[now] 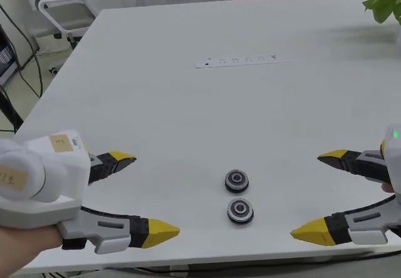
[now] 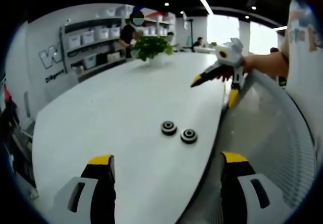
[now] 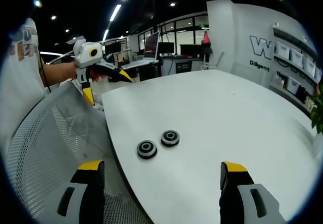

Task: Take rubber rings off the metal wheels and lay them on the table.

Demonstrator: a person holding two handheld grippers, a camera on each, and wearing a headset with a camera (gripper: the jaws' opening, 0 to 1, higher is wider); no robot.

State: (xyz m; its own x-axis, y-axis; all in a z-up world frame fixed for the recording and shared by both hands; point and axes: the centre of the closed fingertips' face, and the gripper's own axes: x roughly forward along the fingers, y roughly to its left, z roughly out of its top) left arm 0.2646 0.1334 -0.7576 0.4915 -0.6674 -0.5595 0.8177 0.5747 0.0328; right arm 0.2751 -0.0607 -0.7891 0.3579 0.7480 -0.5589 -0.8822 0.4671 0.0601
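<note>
Jaws spread wide on both left gripper (image 1: pixel 148 195) and right gripper (image 1: pixel 307 195). Between them on the white worktop (image 1: pixel 188 102) lie two small black-rubber-ringed metal wheels (image 1: pixel 236 181). Likely best: steady one hub, then peel its ring with the other gripper.

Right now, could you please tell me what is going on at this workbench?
A person holds a hand-held gripper in each hand at the near edge of the white table. The left hand-held gripper and the right hand-held gripper are both open and hold nothing. Between them lie two small metal wheels, the farther wheel and the nearer wheel, close together. Their dark rubber rings appear to be on, so no ring has been taken off yet.
</note>
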